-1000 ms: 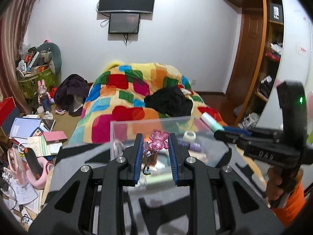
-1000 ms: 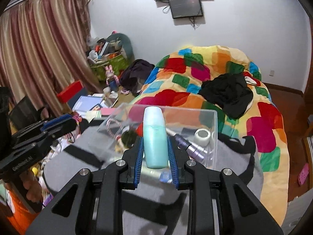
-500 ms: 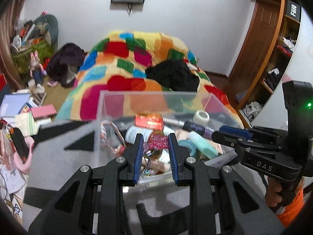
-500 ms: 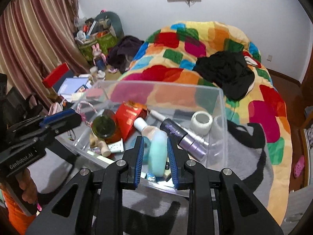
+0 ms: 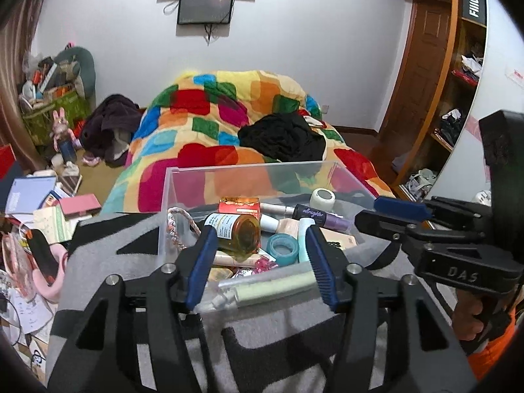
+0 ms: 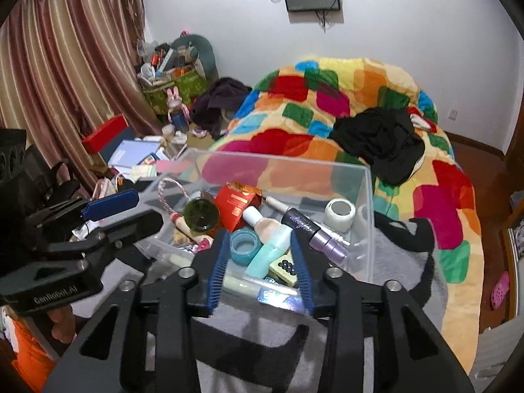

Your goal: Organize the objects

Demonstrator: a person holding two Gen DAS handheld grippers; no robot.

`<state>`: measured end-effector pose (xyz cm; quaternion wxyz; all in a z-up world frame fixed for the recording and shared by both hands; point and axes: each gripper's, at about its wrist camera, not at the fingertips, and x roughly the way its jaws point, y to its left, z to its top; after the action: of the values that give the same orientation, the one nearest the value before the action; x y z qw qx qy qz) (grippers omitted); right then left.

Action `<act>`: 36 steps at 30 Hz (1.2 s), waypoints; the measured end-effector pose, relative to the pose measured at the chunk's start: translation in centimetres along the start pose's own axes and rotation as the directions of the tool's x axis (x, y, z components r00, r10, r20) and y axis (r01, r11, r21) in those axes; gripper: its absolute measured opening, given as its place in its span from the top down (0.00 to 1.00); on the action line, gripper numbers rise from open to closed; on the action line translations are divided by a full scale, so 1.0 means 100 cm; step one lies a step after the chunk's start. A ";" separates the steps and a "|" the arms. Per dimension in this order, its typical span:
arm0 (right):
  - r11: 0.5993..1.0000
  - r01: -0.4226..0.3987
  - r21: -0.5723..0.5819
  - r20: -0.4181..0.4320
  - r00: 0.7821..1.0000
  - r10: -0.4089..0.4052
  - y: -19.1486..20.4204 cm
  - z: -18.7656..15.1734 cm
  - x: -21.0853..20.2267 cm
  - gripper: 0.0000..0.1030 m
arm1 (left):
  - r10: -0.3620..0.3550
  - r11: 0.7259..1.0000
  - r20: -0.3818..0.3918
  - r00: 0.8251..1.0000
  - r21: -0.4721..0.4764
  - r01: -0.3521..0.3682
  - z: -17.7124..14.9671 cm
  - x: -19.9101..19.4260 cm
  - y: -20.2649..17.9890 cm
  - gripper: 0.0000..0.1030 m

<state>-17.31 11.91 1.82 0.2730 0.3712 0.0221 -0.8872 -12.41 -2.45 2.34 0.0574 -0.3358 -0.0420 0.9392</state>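
Covering the bed behind everything, a patchwork quilt (image 5: 229, 111) in bright squares carries a heap of black clothing (image 5: 283, 139). Nearer, a grey-and-black blanket (image 5: 108, 252) supports a clear plastic bin (image 6: 368, 216) crowded with small items. Both tools sit at the bin's near edge: the left gripper (image 5: 260, 262) has its blue-padded jaws spread wide with nothing between them, and the right gripper (image 6: 260, 267) is likewise parted and empty; its body reads "DAS" in the left view, while the left one reads "GenRobot.AI" in the right view. A black shelf box (image 5: 473, 6) says "FIIO". Inside the bin lie an amber jar (image 5: 240, 231) on its side with a printed label too small to read, a mint-green bottle (image 6: 270, 253) beside a teal tape roll (image 6: 245, 245), a purple tube (image 6: 314, 231) marked "allnighter", a red packet (image 6: 235, 204), a white tape roll (image 6: 340, 213), and a pink charm (image 5: 264, 264) near the front wall.
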 end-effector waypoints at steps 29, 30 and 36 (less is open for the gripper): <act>0.997 0.075 0.023 0.097 0.992 -0.077 0.011 -0.054 -0.048 0.26 | 0.057 0.998 0.048 0.997 -0.038 -0.055 -0.048 -0.032 -0.014 0.05; 0.997 0.074 0.023 0.096 0.992 -0.076 0.011 -0.054 -0.047 0.26 | 0.056 0.998 0.048 0.997 -0.038 -0.054 -0.048 -0.032 -0.014 0.05; 0.997 0.068 0.028 0.086 0.994 -0.071 0.010 -0.055 -0.043 0.25 | 0.051 0.998 0.042 0.998 -0.033 -0.050 -0.047 -0.029 -0.015 0.05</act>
<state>-10.82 14.42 0.89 0.2379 0.3347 0.0120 -0.9117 -7.03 -1.18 0.69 0.0272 -0.3176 -0.0498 0.9465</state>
